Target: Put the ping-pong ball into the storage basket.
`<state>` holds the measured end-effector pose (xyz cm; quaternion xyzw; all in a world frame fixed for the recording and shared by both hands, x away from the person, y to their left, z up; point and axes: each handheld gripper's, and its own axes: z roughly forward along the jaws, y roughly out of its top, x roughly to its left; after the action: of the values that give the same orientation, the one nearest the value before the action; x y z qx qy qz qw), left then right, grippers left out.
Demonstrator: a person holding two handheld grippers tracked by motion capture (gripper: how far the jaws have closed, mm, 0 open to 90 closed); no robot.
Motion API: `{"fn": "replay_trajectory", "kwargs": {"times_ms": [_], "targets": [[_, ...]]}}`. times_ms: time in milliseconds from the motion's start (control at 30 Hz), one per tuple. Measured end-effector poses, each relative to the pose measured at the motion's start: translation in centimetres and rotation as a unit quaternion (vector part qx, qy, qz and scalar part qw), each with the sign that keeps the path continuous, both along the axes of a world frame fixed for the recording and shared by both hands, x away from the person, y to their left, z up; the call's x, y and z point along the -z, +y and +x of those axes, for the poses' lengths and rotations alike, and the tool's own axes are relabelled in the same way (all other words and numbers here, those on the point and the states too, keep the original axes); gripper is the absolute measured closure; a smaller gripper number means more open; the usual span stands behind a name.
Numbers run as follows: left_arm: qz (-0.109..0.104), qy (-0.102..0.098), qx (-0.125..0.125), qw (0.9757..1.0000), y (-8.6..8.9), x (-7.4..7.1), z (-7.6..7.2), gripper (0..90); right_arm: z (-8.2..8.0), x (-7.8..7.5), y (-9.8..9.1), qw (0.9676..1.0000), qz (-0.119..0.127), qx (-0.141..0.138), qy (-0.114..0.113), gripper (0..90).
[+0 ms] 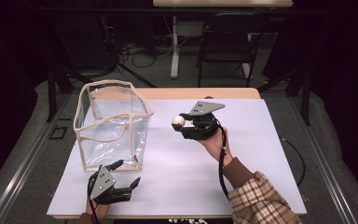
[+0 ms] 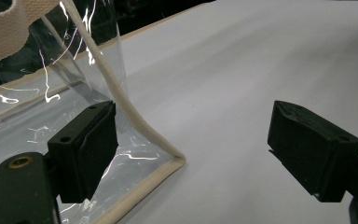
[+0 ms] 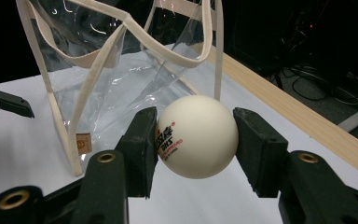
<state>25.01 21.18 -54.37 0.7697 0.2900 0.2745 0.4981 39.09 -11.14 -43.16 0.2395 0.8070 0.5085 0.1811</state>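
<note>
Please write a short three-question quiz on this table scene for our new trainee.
1. True or false: the right gripper is shut on the white ball.
2. Which gripper stands open beside the clear bag? A left, B right.
3. What colour is the bag's trim?

Key: 1 true; 2 A, the left gripper, near the bag's bottom corner; 3 cream.
</note>
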Motion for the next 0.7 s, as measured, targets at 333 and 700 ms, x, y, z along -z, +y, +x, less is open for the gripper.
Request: {"fn": "replay_trajectory", "kwargs": {"times_ms": [333, 700], "targets": [[0.000, 0.000, 0.000, 1.0000, 0.0, 0.0, 0.0, 15.8, 0.5, -0.4, 0.7, 1.0000, 0.000, -0.003, 0.001, 51.1], [0.000, 0.000, 0.000, 1.0000, 0.0, 0.0, 0.0, 15.8, 1.2, -0.5, 1.2, 1.0000, -0.004, -0.002, 0.003, 51.2]]}}
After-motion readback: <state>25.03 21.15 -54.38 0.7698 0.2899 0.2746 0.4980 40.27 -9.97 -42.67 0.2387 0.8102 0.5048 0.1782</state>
